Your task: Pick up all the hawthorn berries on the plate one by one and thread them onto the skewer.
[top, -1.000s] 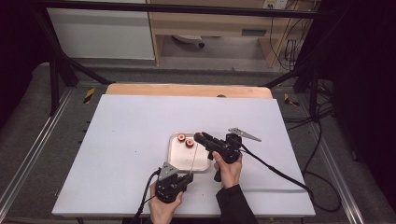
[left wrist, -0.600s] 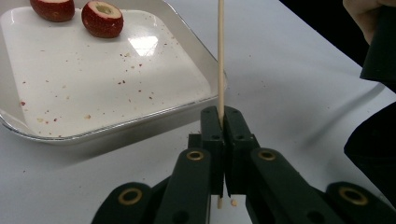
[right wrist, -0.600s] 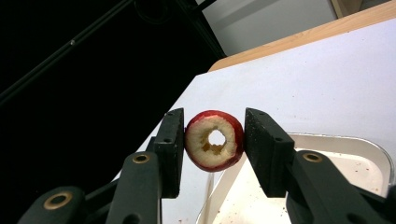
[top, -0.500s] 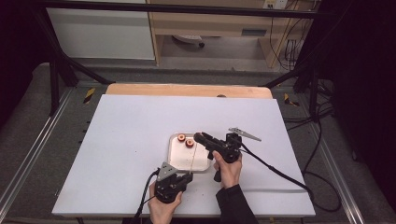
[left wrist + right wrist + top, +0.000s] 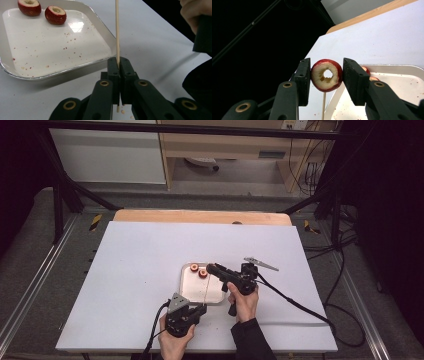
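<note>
This looks like a lab or recording rig rather than a home. A white table stands inside a black metal frame with dark curtains at the picture's sides. Loose cables run over the grey floor at right, and what seems to be plain office furniture stands along the top.

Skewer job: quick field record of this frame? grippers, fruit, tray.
left gripper: shut on wooden skewer, stick upright
right gripper: shut on cored red fruit, held above the skewer
fruit hole: open through, skewer not yet in it
tray: metal, two more cored fruits at far end, crumbs scattered
table: white top
</note>
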Demonstrator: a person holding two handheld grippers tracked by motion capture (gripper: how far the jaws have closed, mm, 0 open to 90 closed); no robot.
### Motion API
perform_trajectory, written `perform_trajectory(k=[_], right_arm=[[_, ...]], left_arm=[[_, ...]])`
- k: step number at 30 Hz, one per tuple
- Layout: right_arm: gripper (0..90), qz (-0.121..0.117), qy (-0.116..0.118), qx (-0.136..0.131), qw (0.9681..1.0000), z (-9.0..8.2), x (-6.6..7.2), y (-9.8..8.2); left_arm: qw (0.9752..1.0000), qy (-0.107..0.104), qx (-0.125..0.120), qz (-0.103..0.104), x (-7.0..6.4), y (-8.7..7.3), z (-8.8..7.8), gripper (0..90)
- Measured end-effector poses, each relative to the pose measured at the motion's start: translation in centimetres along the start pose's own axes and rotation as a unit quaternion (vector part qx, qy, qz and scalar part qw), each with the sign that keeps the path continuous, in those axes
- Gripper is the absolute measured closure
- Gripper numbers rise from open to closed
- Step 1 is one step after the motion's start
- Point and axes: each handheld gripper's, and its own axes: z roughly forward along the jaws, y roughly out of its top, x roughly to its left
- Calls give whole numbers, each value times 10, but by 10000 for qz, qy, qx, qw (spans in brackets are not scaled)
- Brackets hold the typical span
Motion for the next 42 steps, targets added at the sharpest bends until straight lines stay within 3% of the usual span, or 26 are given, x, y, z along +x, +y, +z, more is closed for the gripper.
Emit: perform_trajectory(k=[15, 27, 40, 42], right_arm=[[598, -336, 39, 248, 9991, -1, 3, -13], [598, -510, 104, 687, 9963, 1, 3, -32], [593, -576, 95, 910, 9941, 3, 1, -36], [541, -691, 95, 926, 9933, 2, 1, -35]], left_arm=[[9999, -14, 46, -93, 4, 12, 7, 884], [10000, 71, 4, -10, 10, 27, 9, 884], [9999, 9, 84, 139, 16, 20, 9, 883], [9997, 136, 112, 188, 19, 18, 6, 883]])
